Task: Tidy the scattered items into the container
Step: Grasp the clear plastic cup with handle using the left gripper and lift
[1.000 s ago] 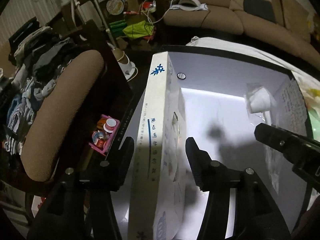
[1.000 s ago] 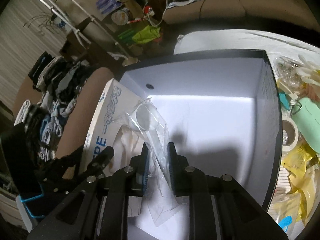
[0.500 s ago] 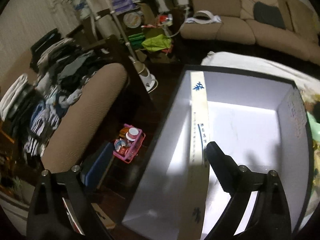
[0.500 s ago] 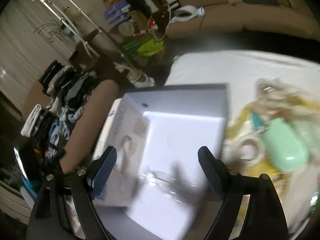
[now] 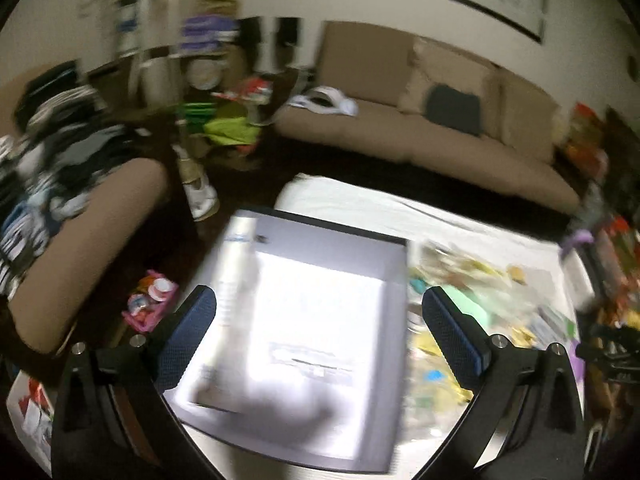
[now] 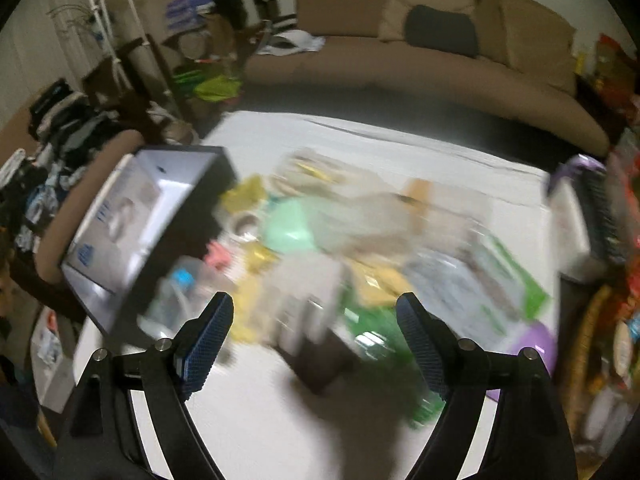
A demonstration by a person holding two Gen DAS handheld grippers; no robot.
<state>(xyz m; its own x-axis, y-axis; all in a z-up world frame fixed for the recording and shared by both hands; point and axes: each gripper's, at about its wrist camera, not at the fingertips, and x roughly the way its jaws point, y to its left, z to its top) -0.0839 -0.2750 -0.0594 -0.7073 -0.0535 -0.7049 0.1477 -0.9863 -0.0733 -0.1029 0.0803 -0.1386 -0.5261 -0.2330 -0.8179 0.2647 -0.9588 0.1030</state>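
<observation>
Left gripper [image 5: 319,336]: jaws opening, spread wide, nothing between the pads; it hangs above the container [image 5: 394,280], an open, dark-rimmed box with a pale, brightly lit floor. A long white carton [image 5: 236,264] stands on edge along the box's left inner wall; a flat packet [image 5: 308,356], blurred, lies on the floor.

Right gripper [image 6: 315,334]: jaws wide, empty, above the scattered items [image 6: 360,248], which lie heaped on the white table [image 6: 256,412] just right of the box [image 6: 216,168]. The heap includes a mint-green case [image 6: 290,224], a roll of tape [image 6: 246,222] and yellow packets [image 6: 244,194]; motion blur obscures the rest. A tan sofa [image 6: 400,64] stands beyond the table.
</observation>
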